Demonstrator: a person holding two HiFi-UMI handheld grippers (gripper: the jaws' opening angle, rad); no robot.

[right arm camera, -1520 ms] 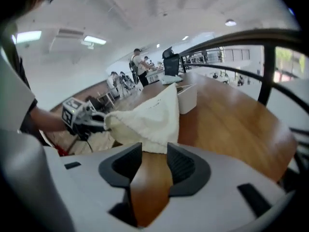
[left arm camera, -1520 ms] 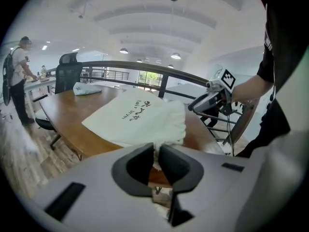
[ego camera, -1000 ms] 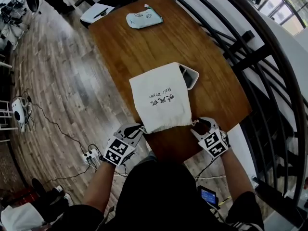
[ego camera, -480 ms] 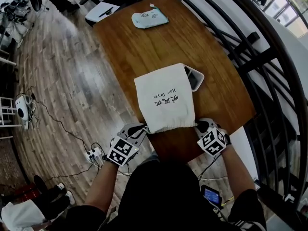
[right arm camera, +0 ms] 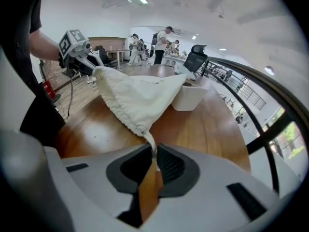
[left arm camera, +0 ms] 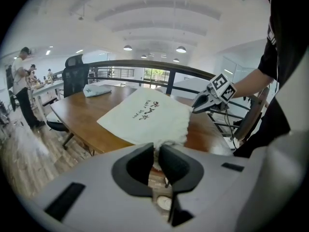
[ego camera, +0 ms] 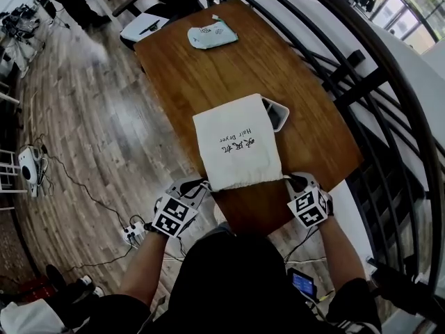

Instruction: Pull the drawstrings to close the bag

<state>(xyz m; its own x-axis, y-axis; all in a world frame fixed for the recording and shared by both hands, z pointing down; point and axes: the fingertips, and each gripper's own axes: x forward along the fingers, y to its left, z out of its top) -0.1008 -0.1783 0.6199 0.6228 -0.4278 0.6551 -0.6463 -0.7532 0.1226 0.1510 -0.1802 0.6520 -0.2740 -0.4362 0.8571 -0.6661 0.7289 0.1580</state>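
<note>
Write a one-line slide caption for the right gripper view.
Right gripper, its jaws just closing, pinches the drawstring of the white bag over the wooden table; left gripper grips the bag's opposite end.

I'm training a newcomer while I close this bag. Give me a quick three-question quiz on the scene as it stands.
1. True or false: the white bag lies on the floor.
2. What does the right gripper pinch? A) drawstring B) teal pouch C) nothing
3. Fill in: the white tray peeks out from under the bag's far ___ corner.
Key: 1 false: it is on the wooden table. 2 A: its jaws have just been closing on the drawstring; the left gripper is shut on the drawstring at the other side. 3 right.
</note>
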